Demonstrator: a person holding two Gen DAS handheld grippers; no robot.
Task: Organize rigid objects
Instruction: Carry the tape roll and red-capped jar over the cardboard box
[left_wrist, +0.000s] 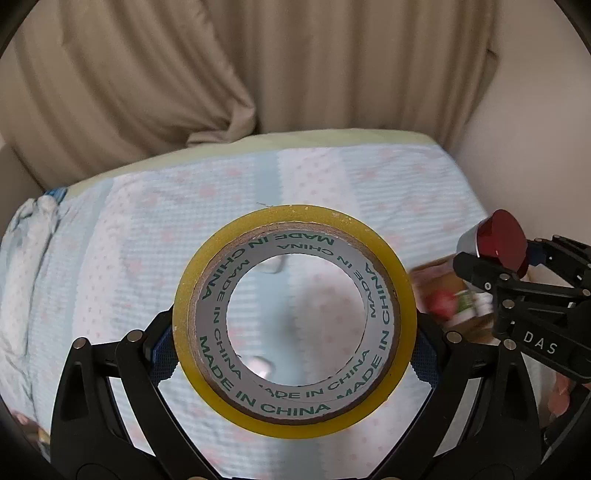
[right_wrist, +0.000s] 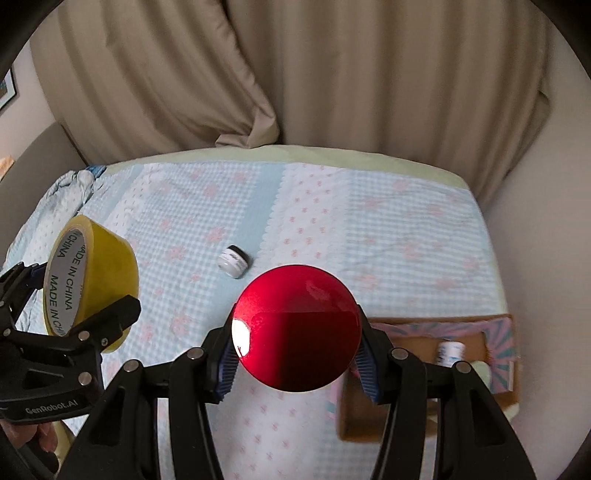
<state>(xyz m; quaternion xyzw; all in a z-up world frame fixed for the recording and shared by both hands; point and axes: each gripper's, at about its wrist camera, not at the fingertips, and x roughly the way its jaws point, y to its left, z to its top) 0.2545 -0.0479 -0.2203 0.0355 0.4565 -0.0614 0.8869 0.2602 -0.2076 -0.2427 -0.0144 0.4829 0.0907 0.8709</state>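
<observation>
My left gripper (left_wrist: 295, 354) is shut on a yellow roll of packing tape (left_wrist: 207, 280), held upright above the bed; the roll also shows in the right wrist view (right_wrist: 110, 266) at the left. My right gripper (right_wrist: 295, 354) is shut on a round red-capped container (right_wrist: 297, 326), held above the bed; it shows in the left wrist view (left_wrist: 500, 236) at the right. A small white jar with a black lid (right_wrist: 234, 260) lies on the bedspread ahead of the red container. A cardboard box (right_wrist: 369, 417) with a patterned rim sits at the lower right, holding a white bottle (right_wrist: 448, 352).
The bedspread (right_wrist: 369, 221) is light blue and white check with pink flowers. Beige curtains (right_wrist: 332, 74) hang behind the bed. A wall runs along the right side. The box also shows blurred in the left wrist view (left_wrist: 454, 295).
</observation>
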